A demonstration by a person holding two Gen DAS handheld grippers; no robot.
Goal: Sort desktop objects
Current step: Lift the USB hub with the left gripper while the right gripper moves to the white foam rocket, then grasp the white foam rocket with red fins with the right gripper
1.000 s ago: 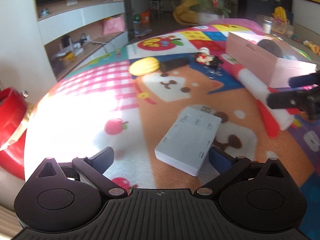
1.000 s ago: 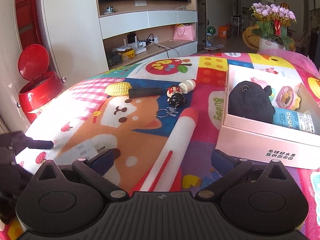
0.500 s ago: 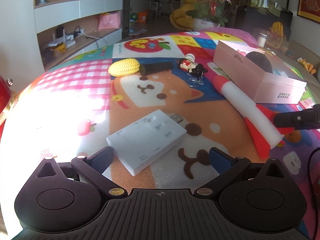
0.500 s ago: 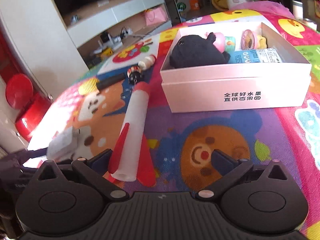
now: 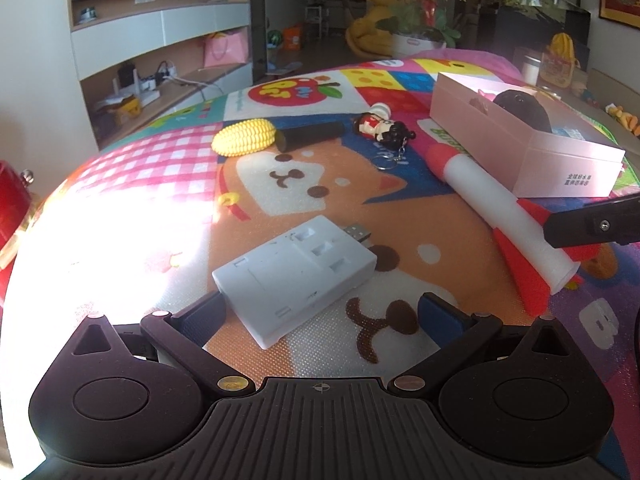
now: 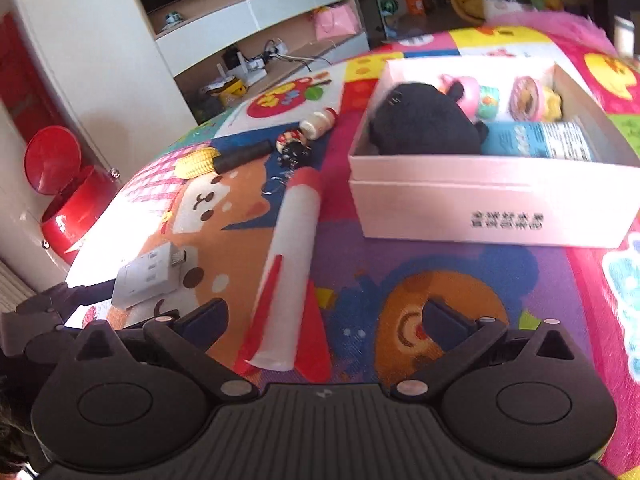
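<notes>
Red bin [image 6: 60,196] with its lid up stands far left on the floor, off the tabletop [image 5: 132,220], which is covered by a cartoon play mat. Left hand-held gripper [image 5: 320,316] low over the near-left part of the mat, fingers spread wide; the white power adapter [image 5: 296,268] lies flat with its near corner between the fingertips, left fingertip [image 5: 200,314] just beside its edge, right one apart from it. Metal USB plug [image 5: 357,233] sticks out of the adapter's far end. Further back: yellow toy corn [image 5: 245,137] touching a black cylinder [image 5: 310,137], then a small doll keychain [image 5: 384,130] with a ring. Right of centre a white toy rocket [image 5: 500,216] with red nose and fins lies lengthwise, nose away, just beside the pink box [image 5: 520,144]. Right hand-held gripper [image 6: 324,320] hovers wide open, nothing in it, rocket's tail end just inside its left fingertip [image 6: 208,316]. The open box holds a black plush toy [image 6: 420,124], a blue packet [image 6: 536,146] and small round colourful bits at the back, too blurred to identify.
</notes>
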